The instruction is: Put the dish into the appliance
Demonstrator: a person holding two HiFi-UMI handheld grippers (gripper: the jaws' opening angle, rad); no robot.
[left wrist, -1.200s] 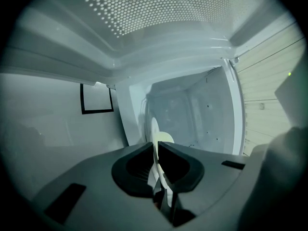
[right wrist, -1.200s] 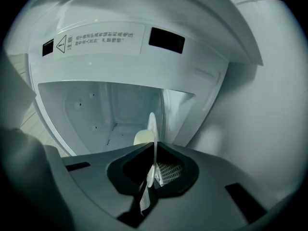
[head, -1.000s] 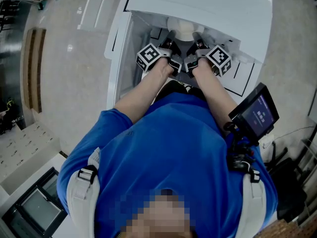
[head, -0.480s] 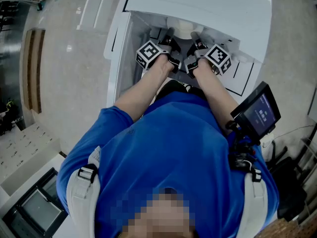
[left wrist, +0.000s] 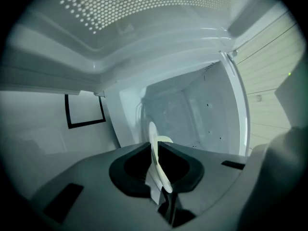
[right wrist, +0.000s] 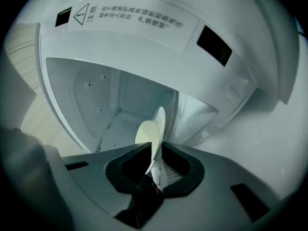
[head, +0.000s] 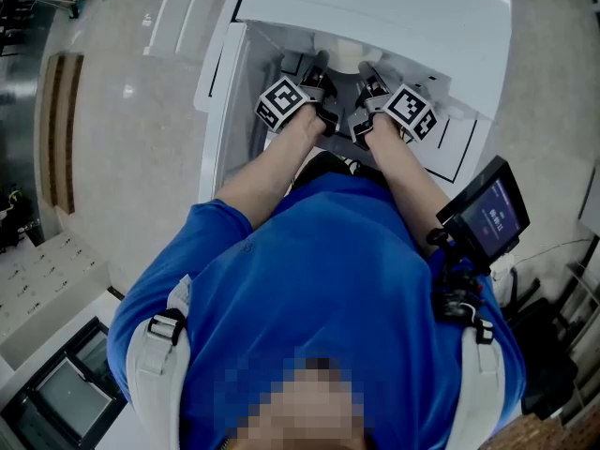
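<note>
At the open mouth of the appliance [head: 375, 7], the dish [right wrist: 149, 129] is held edge-on. Left gripper [left wrist: 155, 149] and right gripper [right wrist: 155, 152] each pinch its rim. Dish judged rigid, smooth and breakable; opposite-rim holds suit it.

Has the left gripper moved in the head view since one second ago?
Yes. The left gripper went slightly farther in, toward the appliance and its white top, holding the dish.
</note>
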